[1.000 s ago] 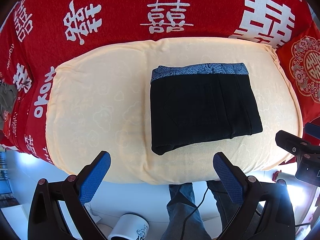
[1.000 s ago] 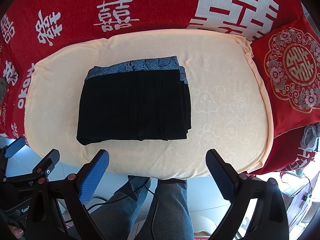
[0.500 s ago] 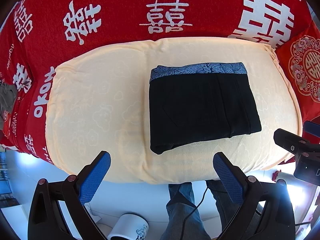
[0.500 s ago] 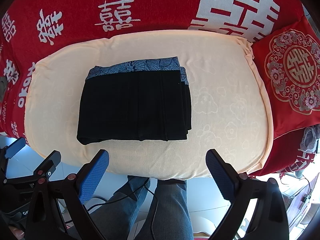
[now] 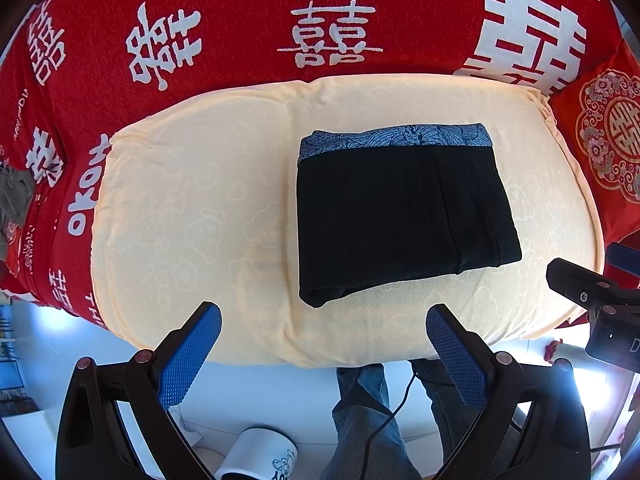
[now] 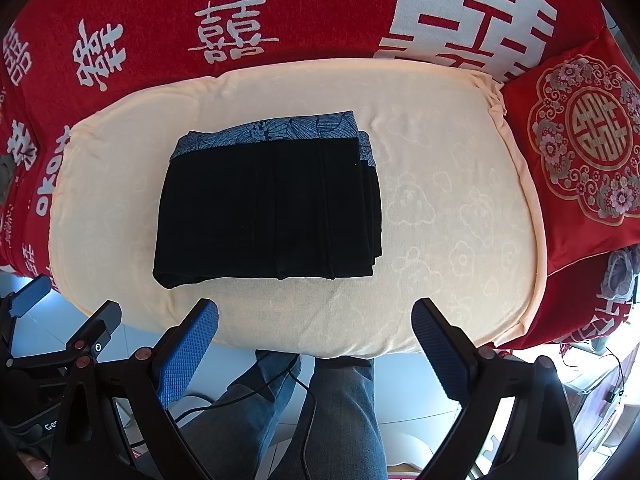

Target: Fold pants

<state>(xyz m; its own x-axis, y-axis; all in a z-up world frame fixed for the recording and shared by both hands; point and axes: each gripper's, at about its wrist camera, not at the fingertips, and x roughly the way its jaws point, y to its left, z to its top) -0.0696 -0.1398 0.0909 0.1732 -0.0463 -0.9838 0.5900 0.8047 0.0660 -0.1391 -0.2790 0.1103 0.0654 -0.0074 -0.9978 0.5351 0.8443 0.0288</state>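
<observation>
I judge the folding done: the black pants (image 5: pixel 404 216) lie in a compact rectangle on the cream cushion (image 5: pixel 192 208), patterned waistband at the far edge. My left gripper (image 5: pixel 323 328) and right gripper (image 6: pixel 314 322) hang spread wide, empty, near the cushion's front edge.

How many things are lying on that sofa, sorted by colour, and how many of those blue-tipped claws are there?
Black: 1, the folded pants
Cream: 1, the cushion under them
Red: 2, the sofa cover and the embroidered pillow
Blue-tipped claws: 2, the left gripper and the right gripper, both open and empty
Total: 6
</observation>
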